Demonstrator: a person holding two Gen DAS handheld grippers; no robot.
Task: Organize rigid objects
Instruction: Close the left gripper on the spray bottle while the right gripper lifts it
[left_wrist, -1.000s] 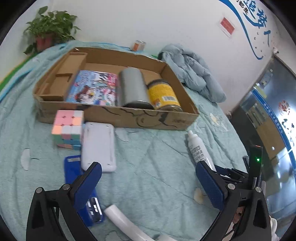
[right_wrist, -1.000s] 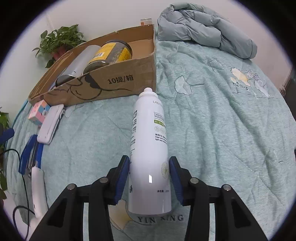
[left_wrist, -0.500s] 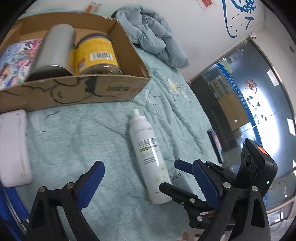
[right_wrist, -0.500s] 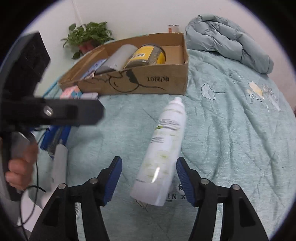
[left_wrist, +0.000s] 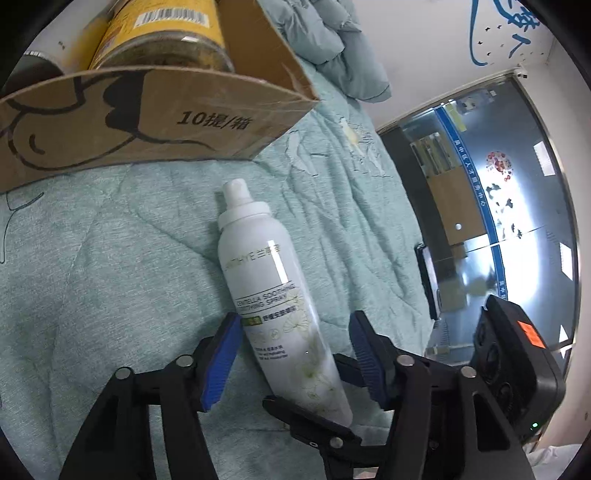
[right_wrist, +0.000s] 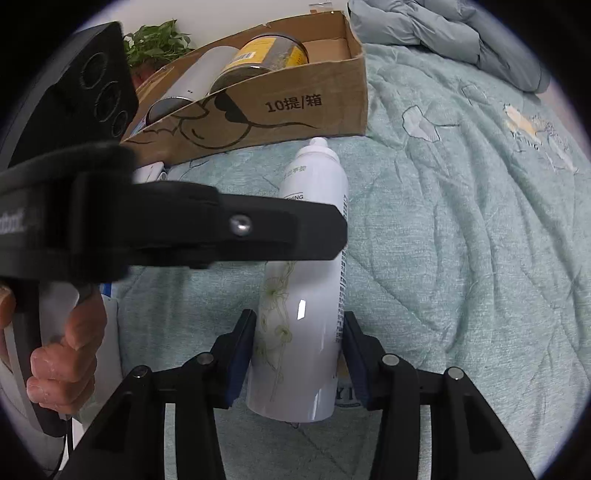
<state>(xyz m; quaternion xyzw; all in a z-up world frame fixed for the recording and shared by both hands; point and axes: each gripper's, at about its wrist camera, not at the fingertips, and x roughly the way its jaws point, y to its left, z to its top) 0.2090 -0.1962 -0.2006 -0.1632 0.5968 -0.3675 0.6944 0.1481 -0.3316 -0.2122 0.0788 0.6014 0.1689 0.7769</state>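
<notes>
Left wrist view: the spray bottle (left_wrist: 280, 306) lies on the bed (left_wrist: 110, 258), cap toward the cardboard box (left_wrist: 155, 122), its long axis running up between the left gripper (left_wrist: 291, 350). These fingers have just been closing; the left pad touches, the right stands just clear, so no grip yet.

Right wrist view: the right gripper (right_wrist: 299, 354), having just closed further, clamps the bottle's base end, with the left gripper's finger crossing mid-body.
</notes>
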